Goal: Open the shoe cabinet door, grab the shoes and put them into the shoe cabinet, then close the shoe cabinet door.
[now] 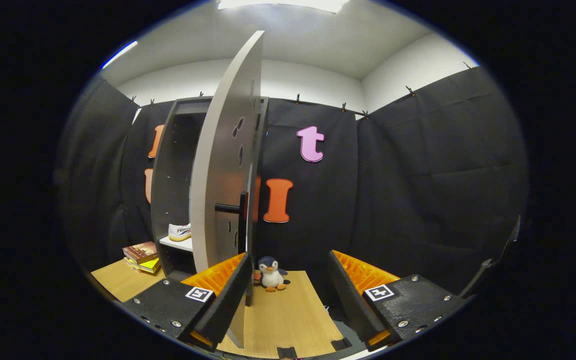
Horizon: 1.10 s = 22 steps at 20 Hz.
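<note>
The shoe cabinet (173, 190) stands at the back left, dark inside. Its grey door (223, 170) is swung wide open and shows almost edge-on, with a black handle (233, 209) sticking out. A white shoe (180, 231) sits on a white shelf (178, 243) inside the cabinet. My gripper (288, 280) is open, its fingers spread apart with nothing between them. The left finger (225, 292) lies right at the door's lower edge, below the handle; whether it touches the door I cannot tell.
A stack of books (142, 256) lies on the wooden floor (288, 315) left of the cabinet. A small penguin plush (269, 273) sits just beyond the fingers by the door's foot. Black cloth walls close in the back and right.
</note>
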Each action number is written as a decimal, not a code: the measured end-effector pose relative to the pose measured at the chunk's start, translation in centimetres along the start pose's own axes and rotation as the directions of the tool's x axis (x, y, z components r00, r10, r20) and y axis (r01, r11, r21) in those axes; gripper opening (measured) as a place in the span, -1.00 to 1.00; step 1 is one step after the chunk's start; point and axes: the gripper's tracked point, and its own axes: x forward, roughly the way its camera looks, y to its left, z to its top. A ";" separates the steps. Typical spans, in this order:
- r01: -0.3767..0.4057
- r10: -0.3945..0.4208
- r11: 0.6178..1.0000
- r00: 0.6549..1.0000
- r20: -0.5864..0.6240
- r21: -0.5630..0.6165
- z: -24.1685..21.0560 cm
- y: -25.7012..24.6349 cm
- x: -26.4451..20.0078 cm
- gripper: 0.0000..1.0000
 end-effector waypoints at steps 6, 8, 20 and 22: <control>-0.068 0.069 0.997 0.997 -0.018 0.024 -0.8 0.5 1.6 0.85; -0.079 0.079 0.997 0.997 -0.025 0.017 -0.8 0.7 1.5 0.80; -0.257 0.259 0.966 0.964 -0.055 0.042 -0.1 10.7 0.4 0.73; -0.313 0.315 0.949 0.947 -0.056 0.039 0.1 13.8 0.6 0.72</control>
